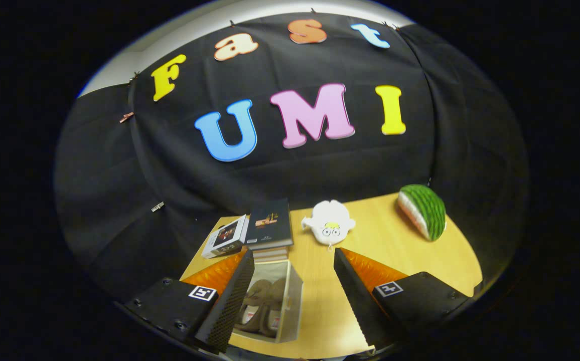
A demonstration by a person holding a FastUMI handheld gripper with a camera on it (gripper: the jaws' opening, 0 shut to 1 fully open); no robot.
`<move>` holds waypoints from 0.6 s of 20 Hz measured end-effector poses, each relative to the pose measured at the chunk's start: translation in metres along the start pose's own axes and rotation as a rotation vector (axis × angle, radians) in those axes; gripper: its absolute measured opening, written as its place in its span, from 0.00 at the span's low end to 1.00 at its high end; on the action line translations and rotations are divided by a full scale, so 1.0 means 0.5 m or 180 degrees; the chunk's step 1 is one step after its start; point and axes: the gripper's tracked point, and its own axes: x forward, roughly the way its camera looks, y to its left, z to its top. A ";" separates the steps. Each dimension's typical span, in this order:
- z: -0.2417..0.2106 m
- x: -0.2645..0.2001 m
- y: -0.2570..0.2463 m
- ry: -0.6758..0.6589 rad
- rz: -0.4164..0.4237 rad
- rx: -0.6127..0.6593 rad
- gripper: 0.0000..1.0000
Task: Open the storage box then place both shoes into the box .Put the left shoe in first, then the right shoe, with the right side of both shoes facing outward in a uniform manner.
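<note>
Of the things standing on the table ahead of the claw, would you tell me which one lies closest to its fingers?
The storage box with both shoes inside, lying between the open claw fingers. The books, white plush toy and watermelon toy sit farther off, beyond the fingertips.

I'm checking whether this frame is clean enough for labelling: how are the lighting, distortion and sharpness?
Gripper view: strong fisheye bending, the light wooden table edge curves; lighting is even and soft, without harsh glare; the white plush toy and green striped watermelon-slice toy look slightly soft; the open gripper casts little shadow; the two tan shoes inside the translucent storage box sit dimmer, partly hidden by one finger.
</note>
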 end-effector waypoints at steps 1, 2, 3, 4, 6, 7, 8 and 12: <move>0.029 -0.012 -0.016 -0.0176 0.0030 -0.0092 0.98; 0.054 -0.023 -0.032 -0.0324 0.0048 -0.0162 0.98; 0.072 -0.035 -0.048 -0.0442 0.0065 -0.0232 0.98; 0.086 -0.040 -0.070 -0.0518 0.0055 -0.0302 0.98; 0.115 -0.039 -0.120 -0.0651 0.0010 -0.0389 0.98; 0.133 -0.035 -0.142 -0.0741 -0.0020 -0.0362 0.98; 0.149 -0.031 -0.157 -0.0822 -0.0019 -0.0317 0.98; 0.167 -0.027 -0.231 -0.1000 -0.0149 -0.0297 0.98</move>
